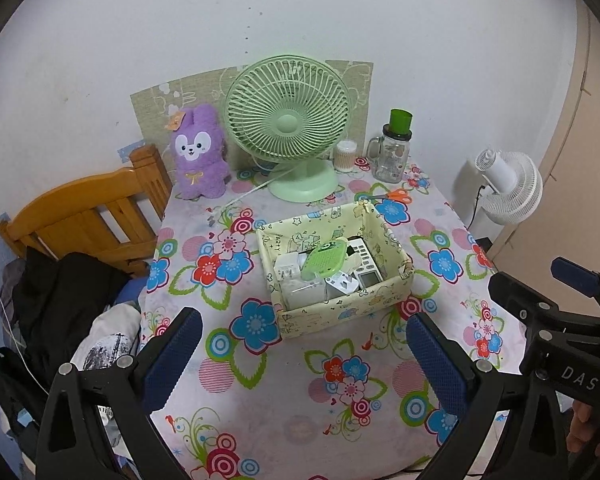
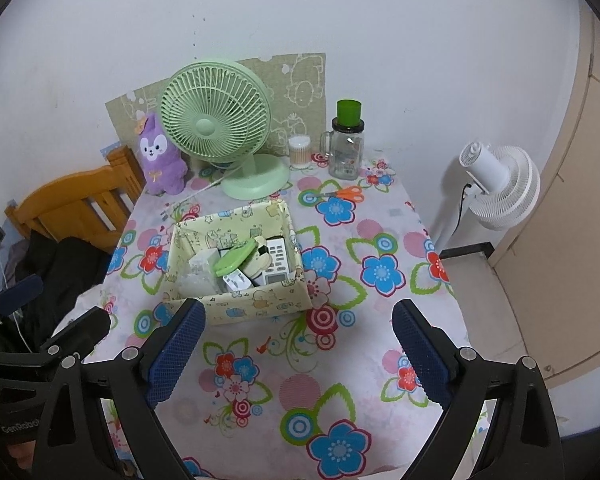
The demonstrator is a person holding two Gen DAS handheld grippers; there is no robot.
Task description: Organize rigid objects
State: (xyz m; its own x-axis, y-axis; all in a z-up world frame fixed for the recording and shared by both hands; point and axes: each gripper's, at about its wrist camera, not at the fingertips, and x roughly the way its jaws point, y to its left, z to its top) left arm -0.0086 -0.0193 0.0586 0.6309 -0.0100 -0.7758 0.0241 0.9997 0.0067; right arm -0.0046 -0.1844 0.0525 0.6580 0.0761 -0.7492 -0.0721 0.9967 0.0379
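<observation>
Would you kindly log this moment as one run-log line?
left gripper: open, empty | right gripper: open, empty | fabric box: filled with items | orange scissors: on table outside box

Count: 2 fans, i.e. 1 green desk fan (image 1: 288, 120) far on the counter (image 1: 300, 400) & 1 white floor fan (image 1: 510, 184) at right. 1 purple plush (image 1: 198, 152), 1 glass jar (image 1: 392, 156), 1 swab tub (image 1: 346, 155), 1 pr scissors (image 1: 396, 195), 1 fabric box (image 1: 340, 308) w/ 1 green case (image 1: 324, 258), 1 remote (image 1: 364, 260) & several white plugs, no. unclear.
</observation>
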